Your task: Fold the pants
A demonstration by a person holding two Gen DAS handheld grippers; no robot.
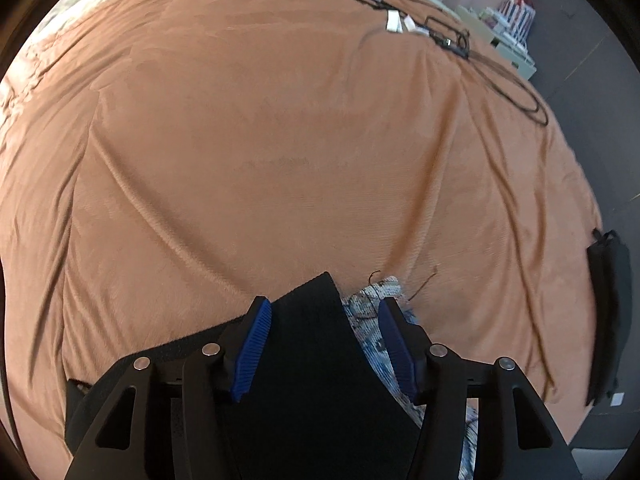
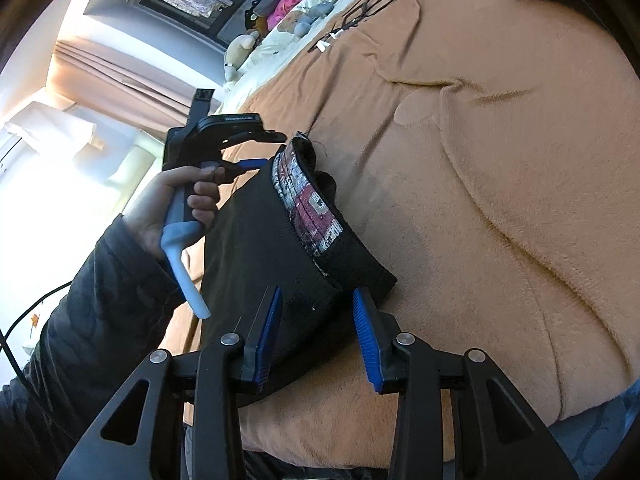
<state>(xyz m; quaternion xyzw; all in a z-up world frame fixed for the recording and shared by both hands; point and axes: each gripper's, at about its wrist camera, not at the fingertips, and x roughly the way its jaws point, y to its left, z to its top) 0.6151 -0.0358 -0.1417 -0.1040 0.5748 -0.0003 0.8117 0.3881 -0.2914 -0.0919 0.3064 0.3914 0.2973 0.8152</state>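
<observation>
Black pants (image 1: pixel 312 360) with a patterned inner lining (image 1: pixel 370 304) lie at the near edge of an orange blanket (image 1: pixel 260 140). My left gripper (image 1: pixel 324 312) is open, its blue pads on either side of a black corner of the pants. In the right wrist view the pants (image 2: pixel 260 248) show their waistband turned out with a red and white patterned lining (image 2: pixel 308 208). My right gripper (image 2: pixel 316 304) is open, its blue pads straddling the waistband edge. The left gripper (image 2: pixel 256 152) shows there at the far end of the waistband, held by a hand.
Black cables (image 1: pixel 460 40) and small white items lie on the blanket's far right. A black bag (image 1: pixel 608 312) hangs at the bed's right edge. Stuffed toys (image 2: pixel 304 4) sit at the head of the bed. Curtains and a bright window are at left in the right wrist view.
</observation>
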